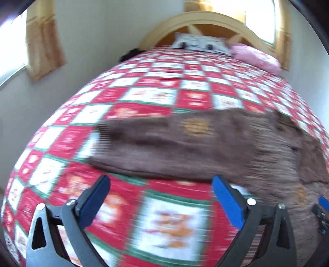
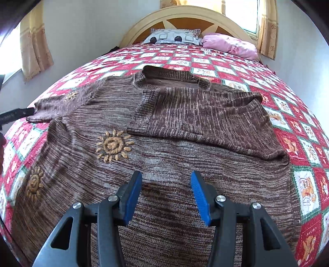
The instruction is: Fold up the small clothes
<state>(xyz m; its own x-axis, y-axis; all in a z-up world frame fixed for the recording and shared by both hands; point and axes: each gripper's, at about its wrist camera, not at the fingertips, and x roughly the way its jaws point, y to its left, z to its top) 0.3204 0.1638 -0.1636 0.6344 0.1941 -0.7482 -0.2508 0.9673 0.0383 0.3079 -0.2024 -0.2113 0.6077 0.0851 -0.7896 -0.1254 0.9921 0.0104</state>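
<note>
A brown knitted sweater [image 2: 164, 143] with embroidered yellow suns [image 2: 113, 146] lies flat on the bed, collar toward the headboard. One sleeve [image 2: 205, 117] is folded across the chest; the other sleeve [image 2: 61, 102] stretches out to the left. My right gripper [image 2: 166, 174] hovers over the sweater's lower body, open, with nothing between its blue pads. In the blurred left wrist view my left gripper [image 1: 160, 182] stands wide open over the quilt, just short of the outstretched sleeve [image 1: 185, 143]. In the right wrist view, the left gripper's tip [image 2: 18, 115] sits beside that sleeve's cuff.
The bed carries a red, white and green checked quilt [image 2: 298, 143]. A patterned pillow [image 2: 174, 37] and a pink pillow [image 2: 230, 45] lie against the wooden headboard [image 2: 185, 14]. Walls and curtained windows [image 2: 33, 47] close in on the left and behind.
</note>
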